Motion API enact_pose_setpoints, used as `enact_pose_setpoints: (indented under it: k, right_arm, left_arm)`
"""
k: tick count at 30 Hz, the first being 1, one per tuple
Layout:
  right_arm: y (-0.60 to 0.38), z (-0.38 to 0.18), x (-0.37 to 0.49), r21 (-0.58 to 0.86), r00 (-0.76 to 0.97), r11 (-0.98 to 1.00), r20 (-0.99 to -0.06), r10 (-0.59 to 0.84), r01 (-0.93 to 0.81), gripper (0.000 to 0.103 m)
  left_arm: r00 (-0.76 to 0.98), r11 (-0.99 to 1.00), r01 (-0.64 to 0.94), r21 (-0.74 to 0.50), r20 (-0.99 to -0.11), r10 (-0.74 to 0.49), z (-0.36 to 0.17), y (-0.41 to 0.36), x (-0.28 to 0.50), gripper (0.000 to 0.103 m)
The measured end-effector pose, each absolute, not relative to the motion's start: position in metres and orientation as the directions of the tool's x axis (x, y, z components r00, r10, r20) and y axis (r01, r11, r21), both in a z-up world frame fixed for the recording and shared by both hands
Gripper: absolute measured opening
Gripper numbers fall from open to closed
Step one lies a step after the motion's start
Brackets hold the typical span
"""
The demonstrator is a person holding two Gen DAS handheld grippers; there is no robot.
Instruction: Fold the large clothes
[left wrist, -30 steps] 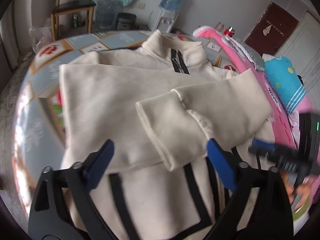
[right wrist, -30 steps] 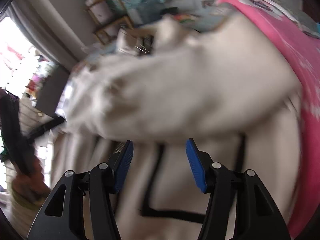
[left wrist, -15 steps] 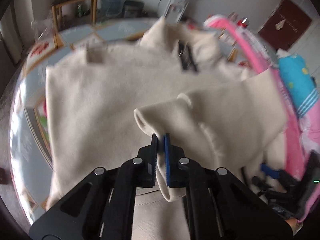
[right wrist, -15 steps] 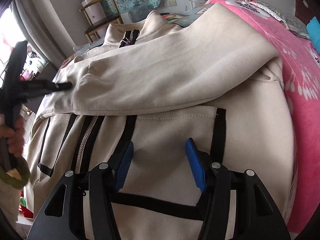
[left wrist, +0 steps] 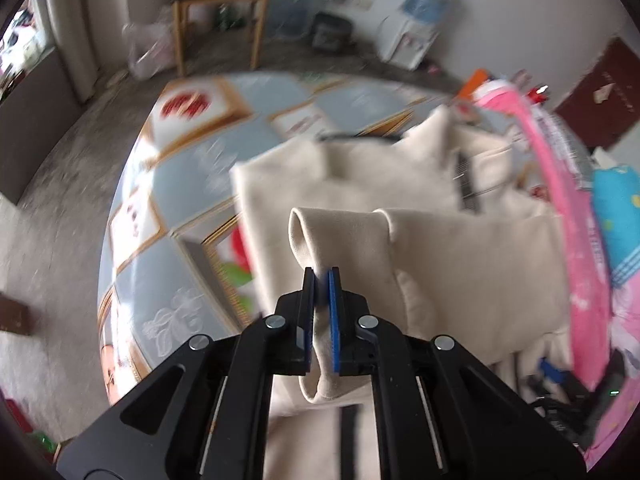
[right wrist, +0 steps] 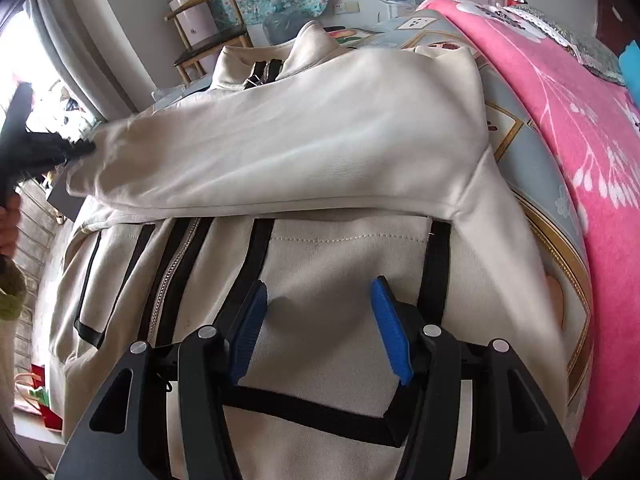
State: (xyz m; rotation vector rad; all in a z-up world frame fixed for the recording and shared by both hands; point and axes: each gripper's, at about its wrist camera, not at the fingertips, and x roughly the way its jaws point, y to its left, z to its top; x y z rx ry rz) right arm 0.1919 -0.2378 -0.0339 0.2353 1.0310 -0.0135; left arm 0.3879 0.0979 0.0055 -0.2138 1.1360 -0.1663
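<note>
Pinching the cuff end of a sleeve (left wrist: 340,240), my left gripper (left wrist: 321,280) has its blue pads pressed together on the cream fabric, which bunches between them and hangs out below the fingers. The sleeve belongs to a large cream zip-front jacket with black trim bands (right wrist: 320,264), and it stretches from my left gripper across the jacket's chest toward its far shoulder.

The jacket lies face up on a bed covered by a pale blue sheet with gold-framed picture panels (left wrist: 192,184); its stand-up collar (right wrist: 312,40) points away from me and the silver zip (right wrist: 168,276) runs down the front. A bright pink blanket with white flower print (right wrist: 580,128) lies along the jacket's side, just beside its shoulder.

My right gripper (right wrist: 320,328) hovers about half open over the jacket's lower front, blue pads apart with nothing between them, directly above a black-edged pocket panel (right wrist: 344,264). In the right wrist view, my left gripper (right wrist: 52,148) shows at the frame's left edge, gripping the sleeve tip, with part of my hand (right wrist: 10,220) below it.

A wooden chair (left wrist: 220,20) stands on the floor beyond the bed.
</note>
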Motion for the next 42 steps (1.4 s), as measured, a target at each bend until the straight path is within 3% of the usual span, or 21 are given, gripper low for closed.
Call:
enact_pose_setpoints:
  k: [5,8,12,17,19,23,25,28,31,33,38,42]
  right_arm:
    - [-0.248,-0.020,0.185,0.225,0.474,0.963,-0.871,0.132,0.145,0.053]
    - [-0.269,0.016,0.180,0.302,0.506,0.945,-0.839,0.201,0.125,0.053]
    - [-0.309,0.057,0.213,0.299,0.562,0.944,-0.809,0.172,0.141,0.053]
    - [-0.347,0.049,0.259,0.256,0.537,0.919,-0.842,0.059,0.301,0.049]
    - [-0.344,0.047,0.261,0.293,0.555,0.912,-0.827,0.092,0.286,0.049]
    - [-0.308,0.040,0.256,0.201,0.556,0.952,-0.830,0.040,0.232,0.049]
    - [-0.290,0.035,0.253,0.157,0.545,0.968,-0.838,0.026,0.196,0.049]
    - [-0.258,0.022,0.258,0.093,0.524,0.989,-0.851,0.020,0.113,0.049]
    - [-0.241,0.006,0.270,0.032,0.517,0.997,-0.856,-0.013,0.077,0.049]
    - [-0.238,-0.008,0.278,-0.020,0.487,0.996,-0.871,-0.061,0.090,0.049]
    - [-0.235,-0.015,0.276,-0.049,0.425,0.994,-0.901,-0.088,0.100,0.049]
    - [-0.229,0.009,0.240,0.059,0.444,0.993,-0.896,0.007,0.104,0.058]
  left_arm:
    - [0.394,0.963,0.006,-0.269,-0.885,-0.250,-0.014,0.109,0.384,0.006]
    - [0.390,0.963,0.017,-0.268,-0.885,-0.253,-0.016,0.109,0.384,0.006]
    - [0.384,0.965,0.027,-0.260,-0.889,-0.250,-0.021,0.107,0.386,0.006]
    - [0.394,0.954,0.002,-0.300,-0.877,-0.276,-0.028,0.116,0.386,0.011]
    - [0.435,0.949,-0.022,-0.315,-0.858,-0.275,-0.021,0.127,0.382,0.012]
    - [0.505,0.950,0.016,-0.313,-0.817,-0.278,0.001,0.133,0.371,0.013]
    - [0.515,0.947,0.100,-0.306,-0.798,-0.312,0.014,0.117,0.364,0.018]
    - [0.490,0.938,0.217,-0.270,-0.801,-0.344,0.019,0.084,0.357,0.037]
    - [0.444,0.943,0.271,-0.191,-0.845,-0.299,0.001,0.053,0.356,0.048]
    - [0.415,0.962,0.244,-0.123,-0.883,-0.218,-0.023,0.047,0.359,0.051]
    - [0.449,0.961,0.211,-0.181,-0.855,-0.260,-0.016,0.068,0.343,0.057]
    - [0.533,0.976,0.187,-0.112,-0.823,-0.196,0.014,0.090,0.306,0.059]
